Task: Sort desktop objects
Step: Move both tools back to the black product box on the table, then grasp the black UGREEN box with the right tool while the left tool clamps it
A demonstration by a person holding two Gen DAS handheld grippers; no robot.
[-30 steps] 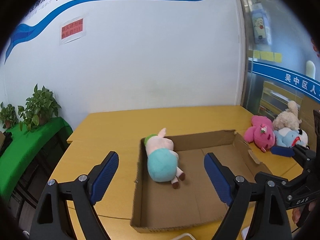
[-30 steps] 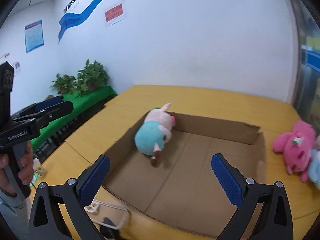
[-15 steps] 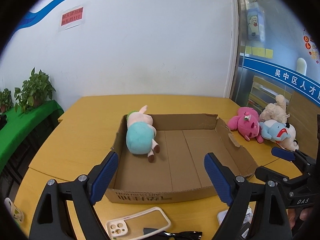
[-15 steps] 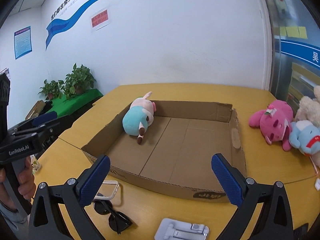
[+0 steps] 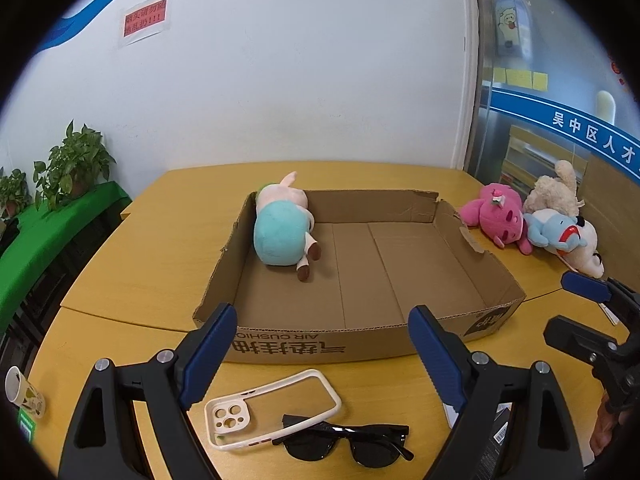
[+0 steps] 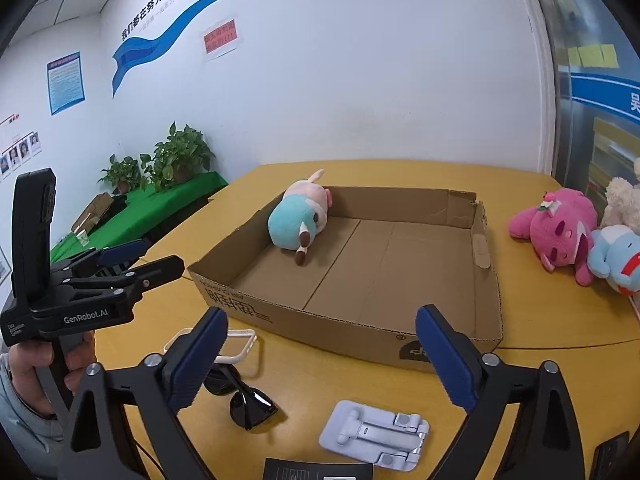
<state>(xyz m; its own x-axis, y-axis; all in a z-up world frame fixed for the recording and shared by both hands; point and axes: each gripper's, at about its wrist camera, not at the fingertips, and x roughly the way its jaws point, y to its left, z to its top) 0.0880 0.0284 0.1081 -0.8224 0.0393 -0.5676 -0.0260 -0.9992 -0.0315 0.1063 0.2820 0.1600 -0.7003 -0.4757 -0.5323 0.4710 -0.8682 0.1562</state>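
A shallow cardboard box [image 5: 360, 344] [image 6: 486, 280] lies on the yellow table, with a teal and pink pig plush [image 5: 282, 232] [image 6: 300, 220] in its far left corner. In front of the box lie a white phone case [image 5: 272, 412] [image 6: 236, 344], black sunglasses [image 5: 348, 444] [image 6: 244, 400] and a grey folding phone stand [image 6: 376, 432]. My left gripper [image 5: 320, 352] is open and empty above the case and sunglasses. My right gripper [image 6: 320, 356] is open and empty above the stand. Both are pulled back from the box.
A pink plush [image 5: 496, 216] [image 6: 556, 232], a blue plush [image 5: 556, 232] [image 6: 616, 256] and a cream plush [image 5: 556, 188] lie right of the box. A paper cup [image 5: 22, 390] stands at the table's left edge. Potted plants [image 5: 72, 164] sit on a green shelf. A black card [image 6: 316, 470] lies at the near edge.
Both grippers have drawn back and up from over the box. The phone case, sunglasses and phone stand have come into view. The pig plush has not moved.
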